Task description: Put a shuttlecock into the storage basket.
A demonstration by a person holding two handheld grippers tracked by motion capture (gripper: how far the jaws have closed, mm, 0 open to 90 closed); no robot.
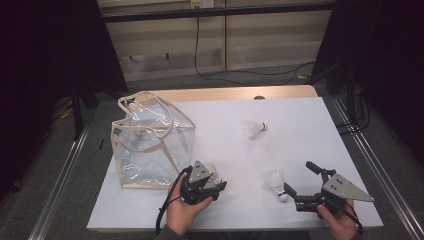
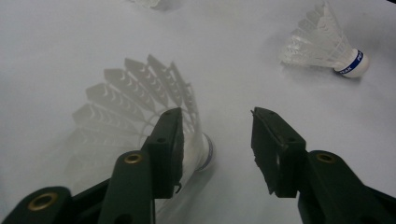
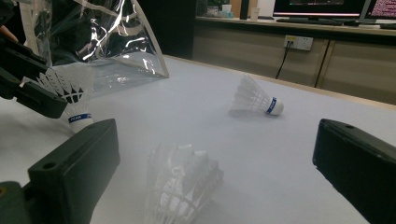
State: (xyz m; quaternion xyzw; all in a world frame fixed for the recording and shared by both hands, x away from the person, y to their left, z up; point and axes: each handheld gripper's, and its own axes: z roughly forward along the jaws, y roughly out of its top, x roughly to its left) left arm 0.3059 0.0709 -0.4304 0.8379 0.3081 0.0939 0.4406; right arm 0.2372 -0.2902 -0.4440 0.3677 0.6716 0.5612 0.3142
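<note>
Three white shuttlecocks lie on the white table [image 1: 300, 115]. The first shuttlecock [image 2: 140, 98] rests against the inner side of one jaw of my left gripper [image 2: 217, 126], which is open; its cork sits in the gap and the other jaw stands clear of it. In the high view this gripper [image 1: 221, 185] is at the front, beside the bag. A second shuttlecock [image 1: 276, 184] lies just ahead of my right gripper [image 1: 300, 179]; in the right gripper view this shuttlecock [image 3: 182, 186] is low between the wide-open jaws of the gripper [image 3: 215, 149]. The third shuttlecock [image 1: 254, 128] lies alone mid-table.
A clear plastic bag [image 1: 150, 140] with cream trim and handles stands open at the table's left, right behind my left gripper. Bare table surface stretches to the right and far side. A wooden strip [image 1: 240, 93] edges the far side, with cables on the floor beyond.
</note>
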